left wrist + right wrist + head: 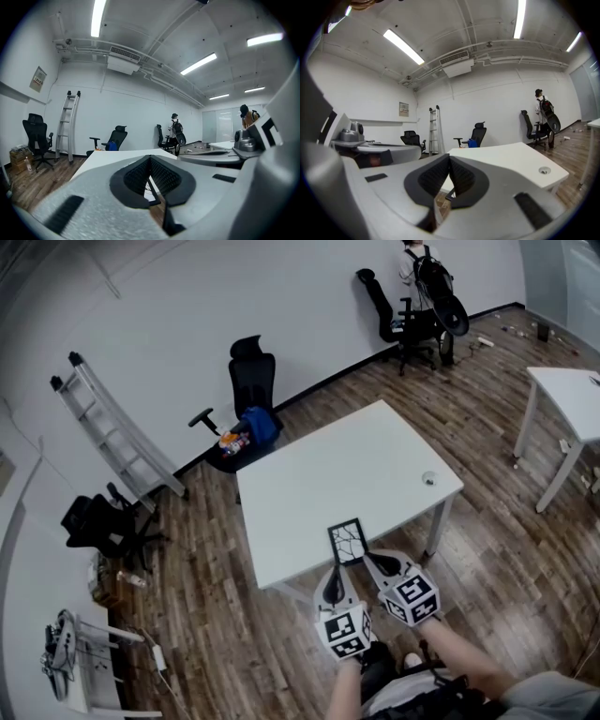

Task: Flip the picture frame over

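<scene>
Pinching one picture frame (347, 542) between them, two hand-held grippers meet at the 6 o'clock edge of a white table (309, 484). The left gripper (338, 568) has its jaws pressed together on the frame's near edge, which shows as a thin dark strip between the pads in the left gripper view. The right gripper (368, 556), just beside it, has its jaws closed on the same edge, with a corner of the frame showing just below its pads in the right gripper view. The black-edged frame lies face up, a cracked-line pattern showing, over the table's near rim; whether it rests on the top cannot be told.

The tabletop carries one other item, a small round fitting (429, 478) at about 3 o'clock.

From left to right around the room:
- a cluttered desk (84, 667) at 8 o'clock
- one black office chair (98, 521) at 9 o'clock
- one ladder (112, 427) leaning on the white wall (187, 296) at 10 o'clock
- a second black chair (253, 381) at 11 o'clock, with a blue bag (261, 423) on its seat
- a third chair (398, 315) at 1 o'clock, beside one person with a backpack (424, 263)
- a second white table (567, 395) at 2 o'clock

A wood-plank floor (216, 615) runs under everything, and strip lights (199, 63) cross the ceiling.
</scene>
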Action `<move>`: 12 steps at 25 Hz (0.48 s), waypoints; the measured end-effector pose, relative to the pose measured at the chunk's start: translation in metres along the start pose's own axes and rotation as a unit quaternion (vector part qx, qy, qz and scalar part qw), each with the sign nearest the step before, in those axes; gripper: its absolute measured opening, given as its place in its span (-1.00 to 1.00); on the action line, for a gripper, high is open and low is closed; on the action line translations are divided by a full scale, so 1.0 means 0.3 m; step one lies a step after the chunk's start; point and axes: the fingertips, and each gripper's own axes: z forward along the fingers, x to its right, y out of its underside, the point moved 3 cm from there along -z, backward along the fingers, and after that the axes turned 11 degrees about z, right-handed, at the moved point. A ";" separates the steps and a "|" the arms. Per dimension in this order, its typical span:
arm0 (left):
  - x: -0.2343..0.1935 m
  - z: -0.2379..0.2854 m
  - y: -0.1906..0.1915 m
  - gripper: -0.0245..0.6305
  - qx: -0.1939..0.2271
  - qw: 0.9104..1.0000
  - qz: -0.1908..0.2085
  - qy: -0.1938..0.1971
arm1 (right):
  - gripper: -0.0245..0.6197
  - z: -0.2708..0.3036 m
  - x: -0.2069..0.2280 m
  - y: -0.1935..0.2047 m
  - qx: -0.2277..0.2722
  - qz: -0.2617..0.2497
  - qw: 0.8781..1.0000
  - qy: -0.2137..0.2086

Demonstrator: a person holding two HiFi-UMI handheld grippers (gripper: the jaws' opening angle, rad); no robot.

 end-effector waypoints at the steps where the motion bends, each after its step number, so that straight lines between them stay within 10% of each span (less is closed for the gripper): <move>1: -0.016 0.028 -0.001 -0.93 0.001 1.000 0.000 0.004 | -0.94 0.027 0.011 -0.004 0.000 0.000 1.000 0.005; 12: -0.184 0.293 0.093 -0.93 -0.024 0.999 -0.016 0.044 | -0.94 0.309 0.088 0.025 -0.022 0.005 0.999 0.046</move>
